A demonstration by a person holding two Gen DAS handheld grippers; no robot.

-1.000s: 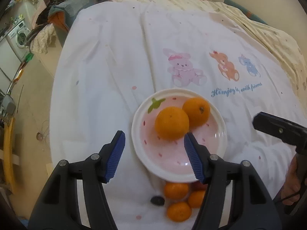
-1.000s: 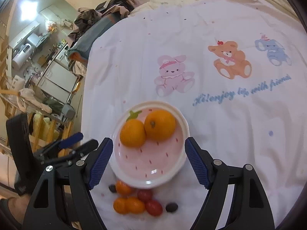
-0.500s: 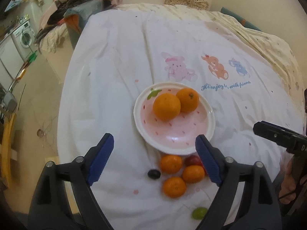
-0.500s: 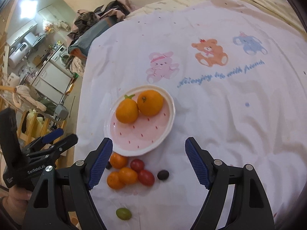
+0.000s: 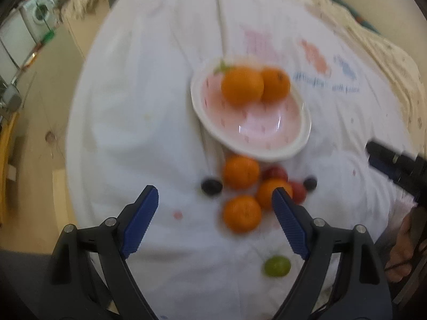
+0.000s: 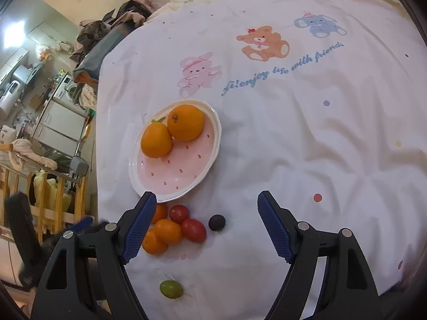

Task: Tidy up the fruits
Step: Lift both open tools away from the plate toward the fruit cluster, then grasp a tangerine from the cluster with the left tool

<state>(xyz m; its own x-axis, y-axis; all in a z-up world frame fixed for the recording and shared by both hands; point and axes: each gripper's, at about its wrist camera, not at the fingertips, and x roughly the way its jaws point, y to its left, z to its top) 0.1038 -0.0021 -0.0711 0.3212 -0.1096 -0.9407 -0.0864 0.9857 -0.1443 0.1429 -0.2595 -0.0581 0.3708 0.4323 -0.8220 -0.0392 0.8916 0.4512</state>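
Note:
A pink strawberry-print plate [image 6: 186, 184] [image 5: 280, 149] holds two large oranges [image 6: 185, 122] [image 5: 241, 85]. In front of it on the white cloth lie small oranges [image 5: 241, 213] [image 6: 168, 230], red tomatoes [image 6: 193, 230], two dark grapes [image 5: 211, 186] [image 6: 216, 222] and a green grape [image 5: 276, 266] [image 6: 170, 288]. My left gripper [image 5: 214, 218] is open and empty, low over the small oranges. My right gripper [image 6: 204, 226] is open and empty above the loose fruit; it also shows at the right edge of the left wrist view [image 5: 395, 165].
The white cloth with cartoon animals [image 6: 261, 42] covers a bed. Its left edge drops to the floor [image 5: 34, 122]. Piled clothes [image 6: 112, 32] and kitchen appliances [image 6: 61, 122] stand at the far left. A wooden rack [image 6: 53, 202] is at the near left.
Both grippers have pulled back from the plate toward the near edge, so the loose small fruits and the green grape have come into view. The left wrist view is now blurred by motion.

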